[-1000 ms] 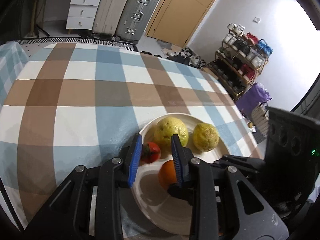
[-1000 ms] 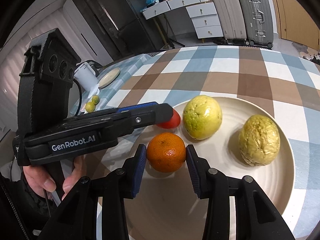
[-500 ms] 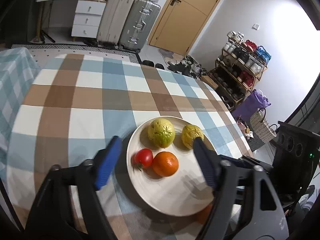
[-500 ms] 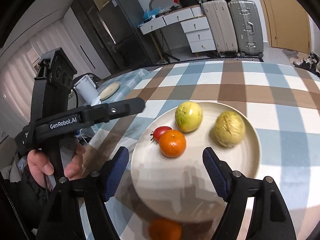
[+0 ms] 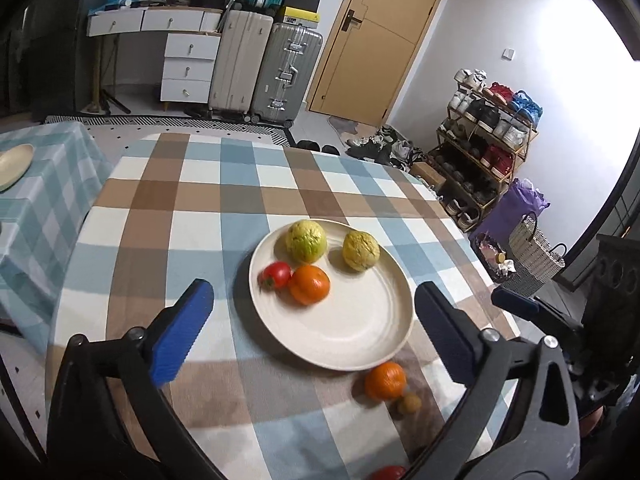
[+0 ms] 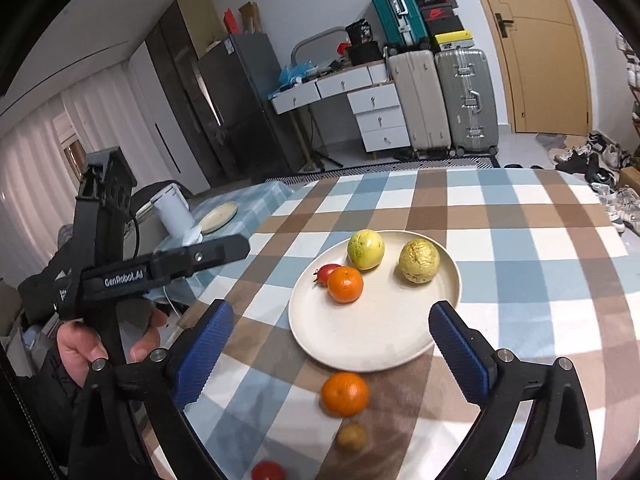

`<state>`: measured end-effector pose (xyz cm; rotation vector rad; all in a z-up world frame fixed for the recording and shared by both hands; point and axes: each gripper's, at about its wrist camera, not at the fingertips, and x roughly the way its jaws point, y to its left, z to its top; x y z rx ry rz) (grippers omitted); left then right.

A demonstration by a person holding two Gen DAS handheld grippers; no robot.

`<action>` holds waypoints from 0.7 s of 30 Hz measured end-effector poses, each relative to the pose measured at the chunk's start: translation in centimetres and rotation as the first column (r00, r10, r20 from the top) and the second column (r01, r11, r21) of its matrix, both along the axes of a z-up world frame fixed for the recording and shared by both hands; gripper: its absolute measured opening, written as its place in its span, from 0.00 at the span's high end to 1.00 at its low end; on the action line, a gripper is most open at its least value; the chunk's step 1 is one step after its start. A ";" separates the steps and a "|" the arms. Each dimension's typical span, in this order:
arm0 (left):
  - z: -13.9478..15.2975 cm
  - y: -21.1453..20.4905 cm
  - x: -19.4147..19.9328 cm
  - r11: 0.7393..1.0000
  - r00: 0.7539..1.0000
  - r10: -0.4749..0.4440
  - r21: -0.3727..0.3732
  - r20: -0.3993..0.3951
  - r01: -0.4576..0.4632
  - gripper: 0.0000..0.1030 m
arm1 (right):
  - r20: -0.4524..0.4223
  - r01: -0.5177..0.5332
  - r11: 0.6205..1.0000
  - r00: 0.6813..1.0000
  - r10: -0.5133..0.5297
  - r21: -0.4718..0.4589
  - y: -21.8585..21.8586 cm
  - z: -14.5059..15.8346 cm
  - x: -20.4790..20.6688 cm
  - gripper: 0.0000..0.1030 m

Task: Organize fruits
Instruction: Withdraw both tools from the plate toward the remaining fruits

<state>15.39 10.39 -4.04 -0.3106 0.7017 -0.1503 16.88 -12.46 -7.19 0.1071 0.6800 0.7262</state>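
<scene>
A cream plate [image 5: 360, 336] is seen on a round table covered by a blue, brown and white checked tablecloth [image 5: 200, 208]. Four fruits are gathered on the far half of the plate: a yellow-green guava [image 5: 306, 241], a wrinkled yellow fruit [image 5: 361, 251] just beside it, a tomato [image 5: 275, 275] at the rim, and an orange [image 5: 309, 284] touching the tomato. The near half of the plate is left bare.

Off the plate, on the cloth near its closest edge, three more pieces are found — a second orange [image 6: 345, 394] just beside the rim, a small brownish fruit [image 6: 351, 437] nearer the cameras, and a second tomato [image 6: 267, 472] cut off by the frame edge.

The left gripper [image 5: 314, 332] is held above the table with its blue-padded fingers spread wide, and nothing is gripped between them; the plate is framed in the gap. The right gripper [image 6: 332, 352] is likewise spread wide and empty, with the plate's near rim and the loose orange seen between its pads. In the right wrist view the left gripper's black body is seen at the table's left edge, grasped by a bare hand [image 6: 86, 346].

A second plate [image 6: 218, 216] is set on a neighbouring teal-checked table, and suitcases [image 5: 264, 68] are lined up against the far wall.
</scene>
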 end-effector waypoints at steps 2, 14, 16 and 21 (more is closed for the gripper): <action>0.6 -0.8 -1.5 1.000 1.000 -0.004 0.017 0.013 0.004 0.02 | 0.011 0.011 1.000 1.000 -0.011 0.005 -0.6 0.4 -1.0 0.01; 1.0 -5.6 -9.5 0.991 1.000 -0.024 0.131 0.015 0.021 0.01 | 0.046 0.060 0.998 0.997 -0.061 0.020 -3.3 1.1 -6.8 0.00; 0.6 -6.2 -10.5 0.989 1.000 -0.026 0.143 0.007 0.025 0.01 | 0.050 0.070 0.997 0.996 -0.071 0.021 -3.8 1.0 -7.8 0.00; -0.7 -7.4 -12.3 0.985 0.999 -0.029 0.167 -0.016 0.031 0.01 | 0.050 0.089 0.996 0.995 -0.089 -0.003 -4.5 0.2 -9.8 0.00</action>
